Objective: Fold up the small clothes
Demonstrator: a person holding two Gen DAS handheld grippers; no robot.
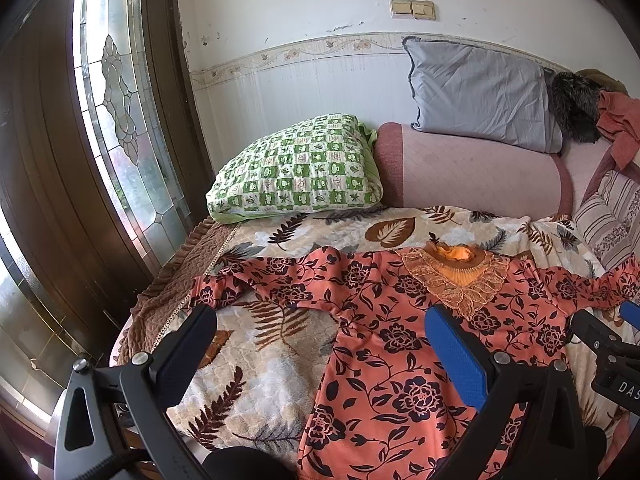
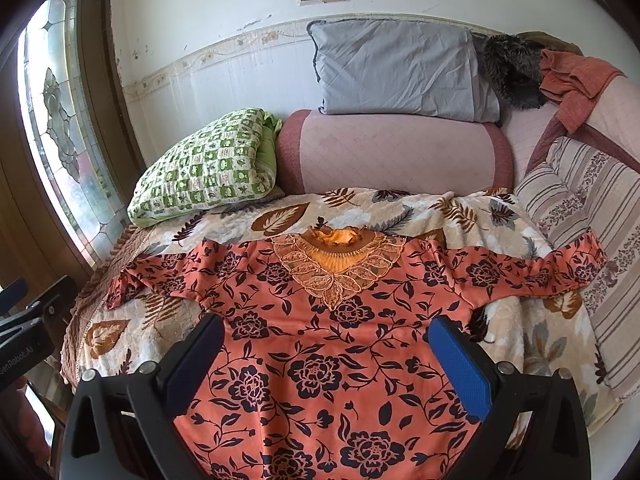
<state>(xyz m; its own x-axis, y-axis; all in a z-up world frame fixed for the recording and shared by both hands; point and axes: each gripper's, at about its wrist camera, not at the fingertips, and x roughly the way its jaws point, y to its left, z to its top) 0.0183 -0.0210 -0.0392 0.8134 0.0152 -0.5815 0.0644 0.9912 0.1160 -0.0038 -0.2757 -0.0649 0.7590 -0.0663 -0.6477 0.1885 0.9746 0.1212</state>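
Nearest the lens, the left gripper [image 1: 320,320] hangs with its fingers spread wide and empty, one over the blanket just left of the floral top [image 1: 400,360], the other over its body; the right gripper [image 2: 326,332] is likewise parted and empty, both fingers above the top's lower body. The top lies face up and spread flat on a leaf-print blanket [image 2: 532,344], hem toward the cameras, sleeves out to either side, so folding looks not yet begun. A sensible first move, as I judge it, is to take each sleeve near its cuff and bring it in across the chest, pinching only the top's cloth and not the plush blanket beneath. The fabric looks thin, smooth and slippery, coral with dark roses, so a shallow pinch may slide off. Beyond the body sits the lace collar [image 2: 340,268], a stiff-looking scalloped bib in orange. Farther back from the top are a green checked pillow [image 2: 208,172], a quilted pink bolster [image 2: 392,152] and a creased grey pillow [image 2: 400,68].
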